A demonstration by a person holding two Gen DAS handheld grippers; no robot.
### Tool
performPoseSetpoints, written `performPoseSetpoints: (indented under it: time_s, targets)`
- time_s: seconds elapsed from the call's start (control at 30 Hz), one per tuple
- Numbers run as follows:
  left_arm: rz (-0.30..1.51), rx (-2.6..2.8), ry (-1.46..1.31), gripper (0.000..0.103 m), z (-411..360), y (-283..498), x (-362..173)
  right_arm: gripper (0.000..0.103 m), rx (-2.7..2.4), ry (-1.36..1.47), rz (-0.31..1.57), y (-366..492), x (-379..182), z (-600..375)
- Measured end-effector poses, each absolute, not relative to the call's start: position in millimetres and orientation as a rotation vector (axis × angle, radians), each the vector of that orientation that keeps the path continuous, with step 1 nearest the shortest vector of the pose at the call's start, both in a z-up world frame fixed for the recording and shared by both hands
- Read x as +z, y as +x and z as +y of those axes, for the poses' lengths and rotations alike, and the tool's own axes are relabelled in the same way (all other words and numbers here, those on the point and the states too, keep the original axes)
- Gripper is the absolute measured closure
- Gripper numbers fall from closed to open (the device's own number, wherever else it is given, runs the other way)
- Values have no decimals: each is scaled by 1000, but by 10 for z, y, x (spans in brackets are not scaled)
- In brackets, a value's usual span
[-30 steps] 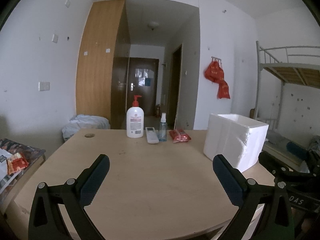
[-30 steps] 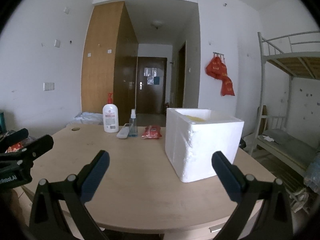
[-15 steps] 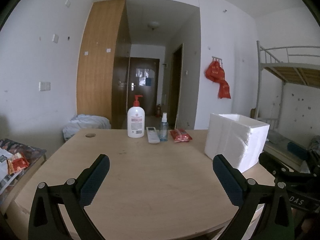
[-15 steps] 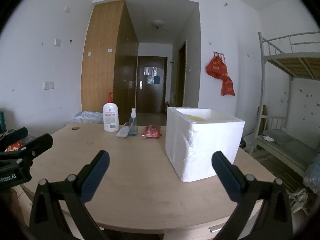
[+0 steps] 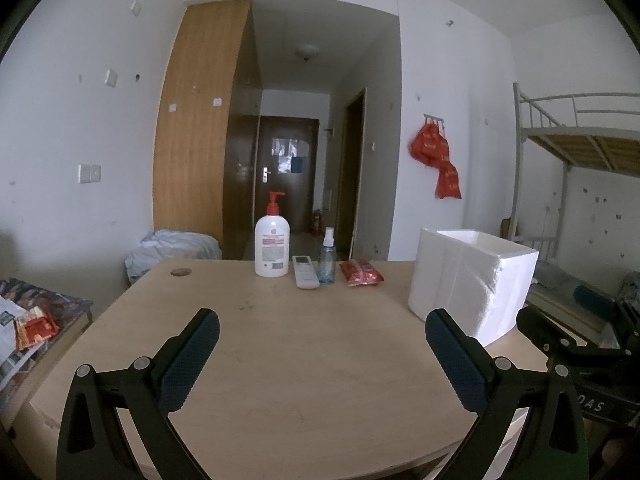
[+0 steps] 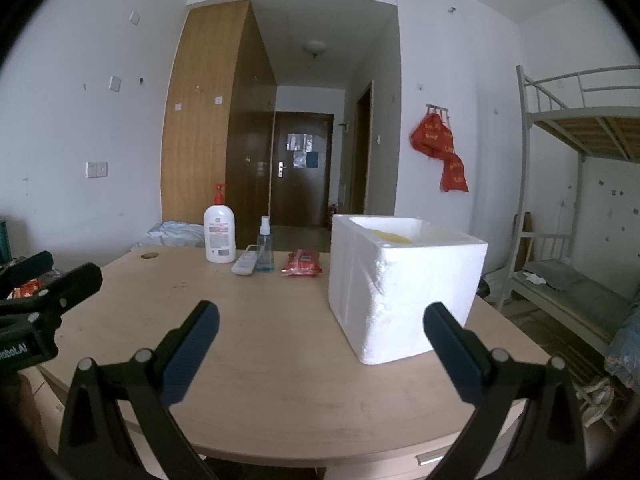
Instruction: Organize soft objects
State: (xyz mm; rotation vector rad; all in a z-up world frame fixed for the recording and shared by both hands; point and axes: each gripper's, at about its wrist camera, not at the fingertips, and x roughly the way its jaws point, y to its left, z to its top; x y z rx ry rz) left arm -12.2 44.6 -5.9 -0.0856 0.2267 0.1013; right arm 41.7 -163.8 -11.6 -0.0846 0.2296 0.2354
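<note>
A red soft pack (image 5: 361,273) lies at the far side of the wooden table (image 5: 304,344), also in the right wrist view (image 6: 301,263). A white foam box (image 5: 474,280) stands on the table's right side; in the right wrist view (image 6: 400,284) something yellow shows inside it. My left gripper (image 5: 322,340) is open and empty above the near table edge. My right gripper (image 6: 320,338) is open and empty, near the box's front left corner. Each gripper shows at the edge of the other's view.
A white pump bottle (image 5: 272,245), a remote (image 5: 305,277) and a small spray bottle (image 5: 327,257) stand at the table's far edge beside the pack. A low side table with red packets (image 5: 34,326) is on the left. A bunk bed (image 6: 580,200) is on the right.
Both views shift very slightly; both grippers stay open and empty. Nothing on the table has moved.
</note>
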Motion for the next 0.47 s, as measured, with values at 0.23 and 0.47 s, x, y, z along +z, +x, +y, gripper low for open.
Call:
performPoseSetpoints:
  time_s: [0.23, 0.47]
  targets:
    - [227, 105, -84, 0, 441, -118, -54, 0, 235, -86, 231, 428, -116, -1633]
    - [227, 104, -81, 0, 431, -110, -52, 0, 235, -84, 234, 441, -125, -1642]
